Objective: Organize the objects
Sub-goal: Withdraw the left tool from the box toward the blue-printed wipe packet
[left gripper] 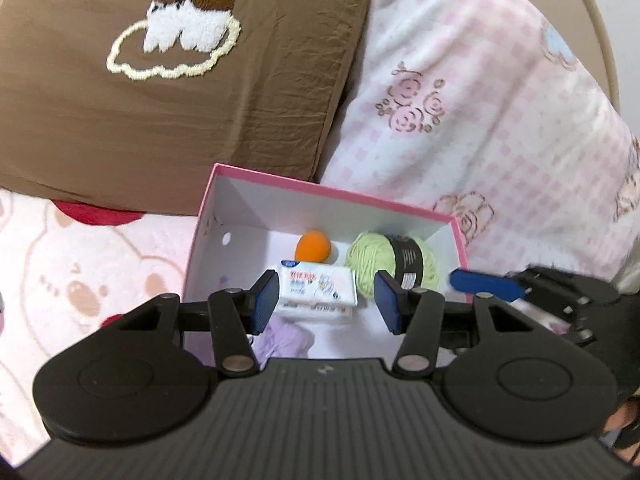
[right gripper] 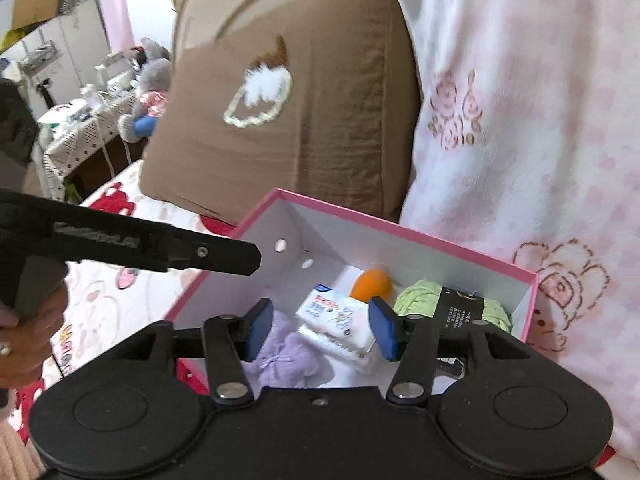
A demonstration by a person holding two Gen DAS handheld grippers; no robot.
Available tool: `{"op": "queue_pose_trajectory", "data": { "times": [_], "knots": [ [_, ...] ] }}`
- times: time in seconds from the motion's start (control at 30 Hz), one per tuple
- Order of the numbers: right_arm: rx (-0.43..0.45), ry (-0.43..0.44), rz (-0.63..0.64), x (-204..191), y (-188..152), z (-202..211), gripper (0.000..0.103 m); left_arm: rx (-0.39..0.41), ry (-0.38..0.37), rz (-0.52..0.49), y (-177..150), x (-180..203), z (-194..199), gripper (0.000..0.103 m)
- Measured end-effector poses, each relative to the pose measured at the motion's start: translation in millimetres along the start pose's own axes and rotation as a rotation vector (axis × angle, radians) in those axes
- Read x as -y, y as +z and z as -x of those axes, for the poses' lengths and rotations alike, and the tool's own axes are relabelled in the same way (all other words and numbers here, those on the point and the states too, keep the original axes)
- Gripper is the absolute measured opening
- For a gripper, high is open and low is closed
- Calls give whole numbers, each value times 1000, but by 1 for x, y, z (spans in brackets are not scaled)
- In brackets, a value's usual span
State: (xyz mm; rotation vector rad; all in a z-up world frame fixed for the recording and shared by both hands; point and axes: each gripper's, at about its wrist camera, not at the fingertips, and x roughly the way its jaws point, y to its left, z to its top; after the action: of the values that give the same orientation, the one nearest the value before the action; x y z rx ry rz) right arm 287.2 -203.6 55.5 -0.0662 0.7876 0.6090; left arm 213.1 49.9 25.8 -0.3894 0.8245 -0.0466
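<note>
An open pink box [left gripper: 328, 190] [right gripper: 400, 232] with a white inside lies on the bed. In it are an orange ball [left gripper: 313, 245] [right gripper: 371, 285], a green yarn ball [left gripper: 372, 264] [right gripper: 420, 296] with a black label, a white tissue pack [left gripper: 316, 288] [right gripper: 336, 316] and a purple fluffy item [left gripper: 284, 340] [right gripper: 288, 354]. My left gripper [left gripper: 326, 302] hovers above the box, open, nothing between its blue pads. My right gripper [right gripper: 322, 330] also hangs open and empty over the box. One of its fingers [left gripper: 484, 286] shows beside the box's right wall. A left finger [right gripper: 224, 256] reaches in from the left.
A brown cushion [left gripper: 180, 100] [right gripper: 300, 120] leans behind the box. A pink checked blanket [left gripper: 480, 120] [right gripper: 520, 120] rises on the right. The bear-print sheet [left gripper: 80, 280] spreads to the left. A cluttered side table [right gripper: 80, 120] and a plush toy [right gripper: 148, 92] stand beyond the bed.
</note>
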Motion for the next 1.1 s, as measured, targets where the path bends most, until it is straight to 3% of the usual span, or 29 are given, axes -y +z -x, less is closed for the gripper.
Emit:
{"op": "queue_pose_trajectory", "data": {
  "times": [0.27,0.47,0.67,0.73,0.93,1.1],
  "knots": [
    [30,-53,58,-16,-13,38,81,7,-26,-56,-19,6,35,58],
    [61,9,55,-17,-25,62,87,-27,-78,-106,-33,14,54,75],
    [56,30,15,-18,-31,79,96,-42,-56,-122,-46,23,70,85],
    [67,32,20,-21,-35,84,97,-46,-46,-128,-51,24,75,85],
    [90,39,67,-33,-45,96,97,-52,-110,-38,-60,16,94,85],
    [76,29,91,-47,-51,104,97,-72,-96,-45,-68,17,101,85]
  ]
}}
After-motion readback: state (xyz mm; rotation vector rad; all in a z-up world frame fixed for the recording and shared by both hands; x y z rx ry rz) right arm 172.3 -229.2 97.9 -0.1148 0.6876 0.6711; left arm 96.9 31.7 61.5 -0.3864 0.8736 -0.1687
